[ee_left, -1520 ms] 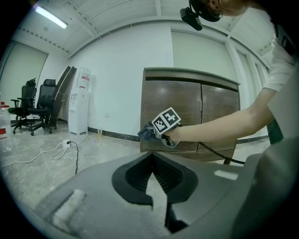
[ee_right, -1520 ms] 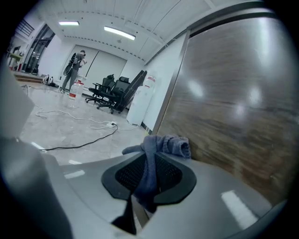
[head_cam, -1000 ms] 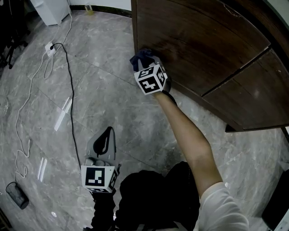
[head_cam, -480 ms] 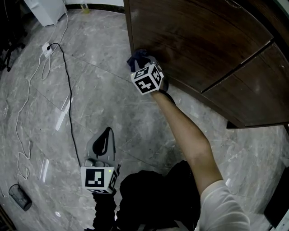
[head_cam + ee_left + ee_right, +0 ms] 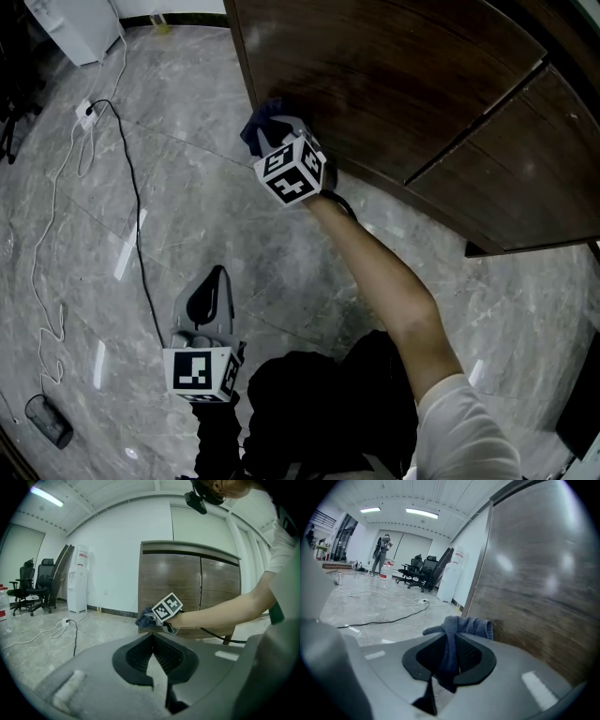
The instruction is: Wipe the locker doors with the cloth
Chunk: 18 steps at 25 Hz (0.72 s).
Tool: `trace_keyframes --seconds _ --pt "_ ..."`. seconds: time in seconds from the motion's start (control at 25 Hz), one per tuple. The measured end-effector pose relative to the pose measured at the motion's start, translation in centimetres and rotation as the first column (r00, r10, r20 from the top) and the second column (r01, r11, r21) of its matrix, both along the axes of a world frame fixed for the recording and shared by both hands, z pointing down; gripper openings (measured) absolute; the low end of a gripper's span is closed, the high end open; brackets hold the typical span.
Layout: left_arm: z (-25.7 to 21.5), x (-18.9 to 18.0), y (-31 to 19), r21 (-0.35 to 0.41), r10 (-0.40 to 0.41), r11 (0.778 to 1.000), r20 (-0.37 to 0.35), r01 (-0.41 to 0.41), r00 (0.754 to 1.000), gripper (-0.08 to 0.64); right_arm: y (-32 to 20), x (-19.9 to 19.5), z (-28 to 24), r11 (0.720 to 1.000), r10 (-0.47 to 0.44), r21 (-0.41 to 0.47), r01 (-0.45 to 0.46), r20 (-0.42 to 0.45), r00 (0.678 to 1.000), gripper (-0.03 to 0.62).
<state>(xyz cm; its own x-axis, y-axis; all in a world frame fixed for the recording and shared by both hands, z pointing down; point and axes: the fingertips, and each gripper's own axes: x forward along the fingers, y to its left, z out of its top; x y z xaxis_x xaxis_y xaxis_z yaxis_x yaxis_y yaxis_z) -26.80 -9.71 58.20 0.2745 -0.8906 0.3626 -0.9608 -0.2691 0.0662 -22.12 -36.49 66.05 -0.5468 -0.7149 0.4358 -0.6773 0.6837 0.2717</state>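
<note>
Cloth (image 5: pixel 457 630) dark blue-grey, soft, crumpled, clamped between the black ribbed pads of the right gripper (image 5: pixel 451 641), bunched end against the locker door (image 5: pixel 394 84) near its left edge. Door flat, glossy dark brown wood grain. Left gripper (image 5: pixel 153 637) held low, well apart from the door, jaws together on nothing. Polished grey marble floor (image 5: pixel 216 216) with a black cable (image 5: pixel 141 216). White walls, water dispenser (image 5: pixel 80 581) and office chairs (image 5: pixel 35 585) beyond.
</note>
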Motion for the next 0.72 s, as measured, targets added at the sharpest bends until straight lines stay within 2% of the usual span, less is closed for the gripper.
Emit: trace_keyframes --seconds 0.32,0.44,0.6,0.72 --pt "-1.1 2.9 -0.5 0.026 0.038 0.999 0.010 -0.038 0.999 0.003 3.8 1.1 -5.4 0.996 -0.087 0.041 0.083 0.109 0.990 0.061" --pt "-2.3 4.1 -0.5 0.032 0.043 0.999 0.023 -0.043 0.999 0.003 5.5 2.6 -7.6 0.994 -0.109 0.031 0.105 0.163 0.981 0.061" --pt "-4.4 5.7 -0.1 0.029 0.039 0.999 0.037 -0.040 0.999 0.003 8.3 5.1 -11.1 0.990 -0.140 0.034 0.136 0.191 0.972 0.061" --pt "-7.8 7.3 0.3 -0.001 0.048 0.999 0.035 -0.048 0.998 0.003 10.9 7.3 -14.8 0.988 -0.156 0.009 0.157 0.209 0.965 0.061"
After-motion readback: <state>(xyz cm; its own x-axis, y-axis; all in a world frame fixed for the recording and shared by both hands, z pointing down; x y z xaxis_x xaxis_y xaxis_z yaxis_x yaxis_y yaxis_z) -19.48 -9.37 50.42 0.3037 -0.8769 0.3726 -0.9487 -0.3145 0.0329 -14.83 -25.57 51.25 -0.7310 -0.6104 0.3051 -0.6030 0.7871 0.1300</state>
